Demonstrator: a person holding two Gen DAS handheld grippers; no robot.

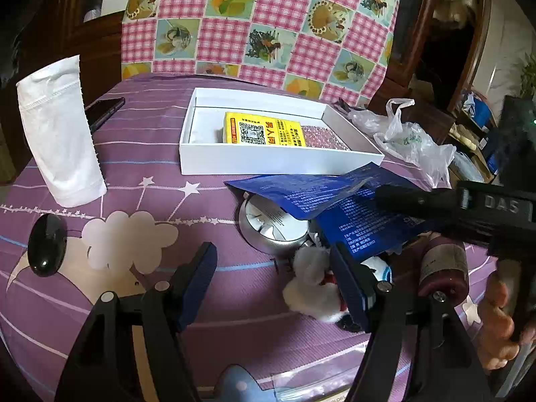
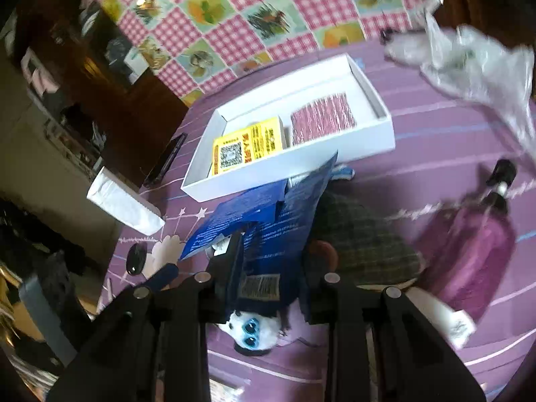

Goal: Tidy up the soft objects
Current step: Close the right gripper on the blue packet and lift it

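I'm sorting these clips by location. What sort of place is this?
Probably a home bedroom: a purple star-print bedsheet under the clutter, a patchwork quilt behind, dark wooden furniture around.

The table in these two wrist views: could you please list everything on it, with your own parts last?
White box: one, white, table centre, holding a yellow pack and a pink pack.
Blue packet: one, blue, before the box, between the right gripper's fingers.
Plush toy: one, white, under the packet.
Purple bottle: one, lying right.
Plastic bag: one, clear, far right.
White sleeve: one, left.
Left gripper: open.
Right gripper: around the packet.
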